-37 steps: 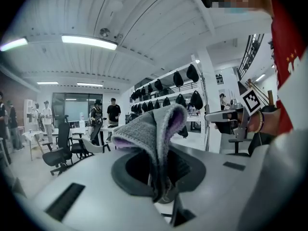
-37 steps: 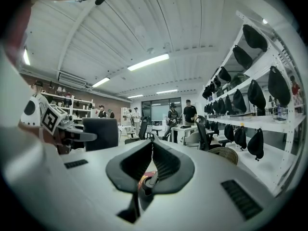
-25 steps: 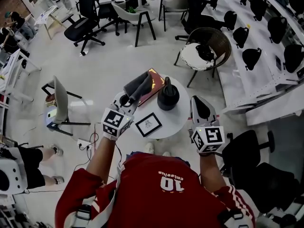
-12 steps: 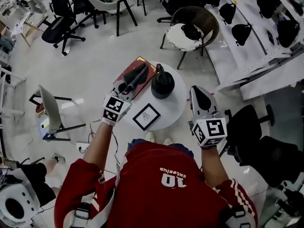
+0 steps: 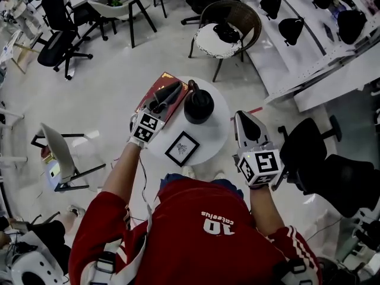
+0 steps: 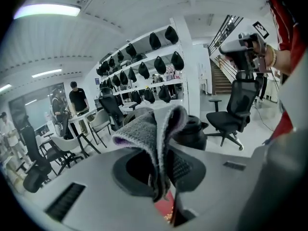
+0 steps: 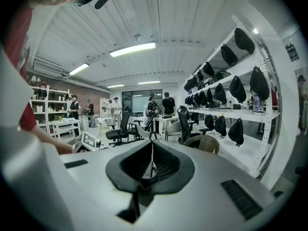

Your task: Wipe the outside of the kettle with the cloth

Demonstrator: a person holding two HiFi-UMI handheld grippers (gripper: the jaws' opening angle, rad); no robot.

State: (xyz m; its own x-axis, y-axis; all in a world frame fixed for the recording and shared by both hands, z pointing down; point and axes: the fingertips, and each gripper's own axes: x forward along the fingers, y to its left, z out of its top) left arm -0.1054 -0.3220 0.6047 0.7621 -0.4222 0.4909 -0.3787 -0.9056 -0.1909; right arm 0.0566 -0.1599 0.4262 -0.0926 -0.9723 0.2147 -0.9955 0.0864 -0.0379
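A black kettle [image 5: 198, 105] stands on the far side of a small round white table [image 5: 217, 134]. My left gripper [image 5: 168, 97] is shut on a folded grey cloth [image 5: 176, 88], held just left of the kettle above a red book [image 5: 155, 86]. In the left gripper view the cloth [image 6: 153, 137] stands up from between the jaws, with the kettle [image 6: 193, 132] close behind it, apart from it. My right gripper [image 5: 243, 119] hovers over the table's right edge. Its jaws [image 7: 151, 165] are shut with nothing in them and point away into the room.
A black picture frame [image 5: 182, 148] lies on the near side of the table. A wicker chair [image 5: 224, 29] stands beyond the table, and office chairs [image 5: 59, 33] are at the far left. A white shelf unit with dark helmets [image 5: 291, 28] runs along the right.
The head view has shifted, so the table sits higher and further left in frame. My left gripper with the cloth has drawn slightly closer to the kettle. The right gripper has stayed shut.
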